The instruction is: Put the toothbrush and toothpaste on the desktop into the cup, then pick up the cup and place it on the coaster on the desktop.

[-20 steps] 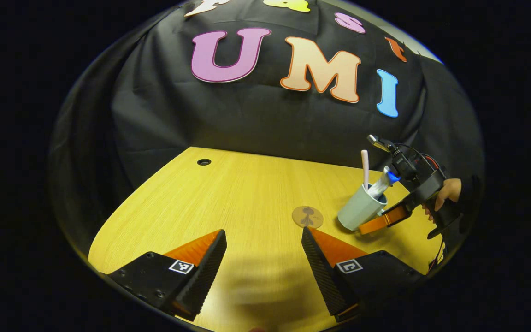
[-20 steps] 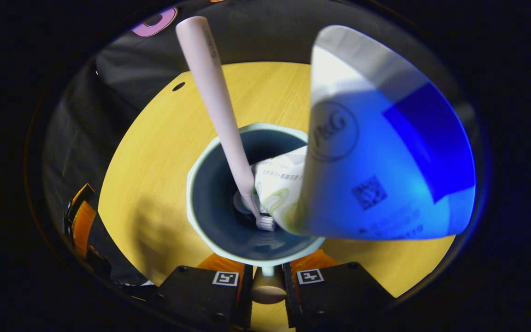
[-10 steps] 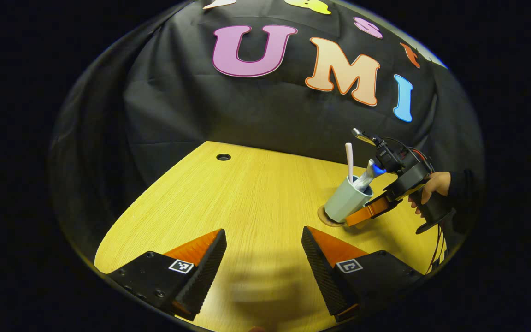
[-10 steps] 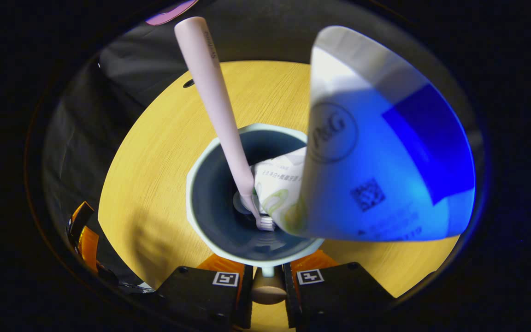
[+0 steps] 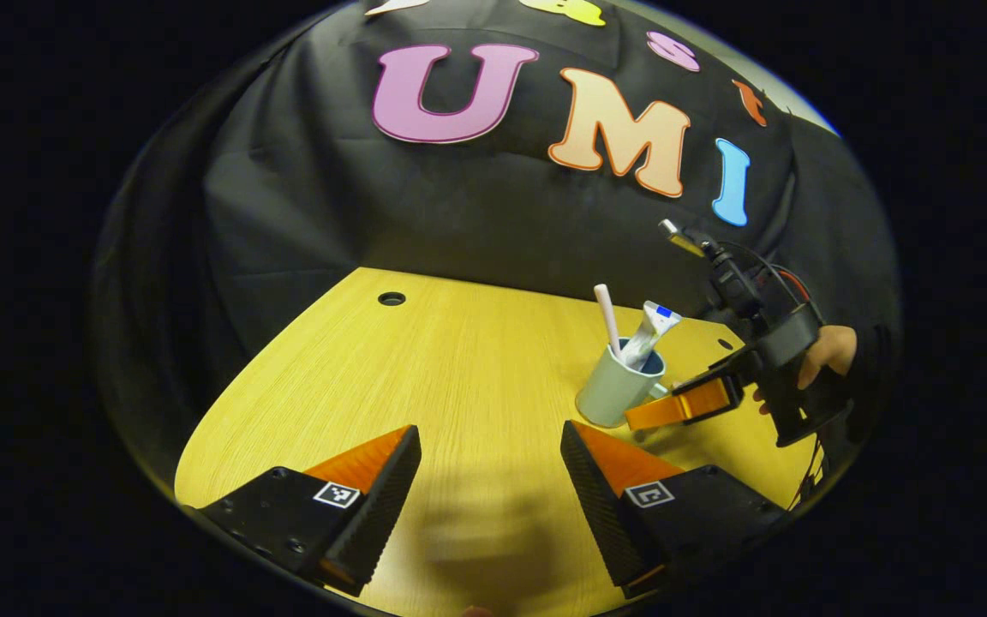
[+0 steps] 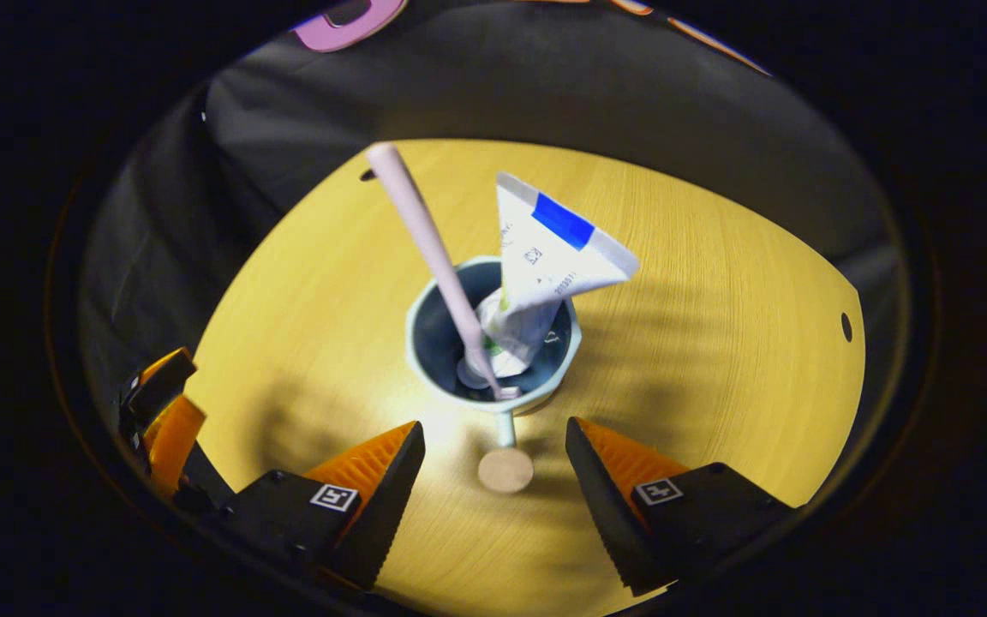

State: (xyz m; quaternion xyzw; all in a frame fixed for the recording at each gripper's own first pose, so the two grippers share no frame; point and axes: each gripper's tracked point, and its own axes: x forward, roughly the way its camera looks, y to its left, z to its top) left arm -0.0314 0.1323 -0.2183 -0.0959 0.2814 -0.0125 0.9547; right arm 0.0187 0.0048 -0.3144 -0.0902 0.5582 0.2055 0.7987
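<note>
A pale green cup [image 5: 609, 394] stands upright on the wooden desktop [image 5: 425, 377], with the pink toothbrush [image 5: 607, 317] and the white-and-blue toothpaste tube [image 5: 655, 327] sticking out of it. In the right gripper view the cup [image 6: 438, 334] sits just ahead of my open right gripper [image 6: 493, 467], holding the toothbrush [image 6: 425, 231] and toothpaste [image 6: 549, 257]. Its handle with a round knob [image 6: 505, 470] lies free between the fingers, touched by neither. The left gripper view shows that right gripper [image 5: 656, 413] beside the cup, held by a hand [image 5: 819, 356]. My left gripper [image 5: 491, 480] hovers open over the near desktop, holding nothing.
Black cloth walls the booth behind the desktop [image 6: 716, 343]. A cable hole [image 5: 391, 298] lies at the far left and another [image 6: 846, 326] near the right edge. The left gripper [image 6: 155, 411] shows at the left of the right gripper view.
The right gripper carried the cup left onto the coaster, set it down, then opened, let go of the handle and drew back. The left gripper stayed open and hardly moved.
</note>
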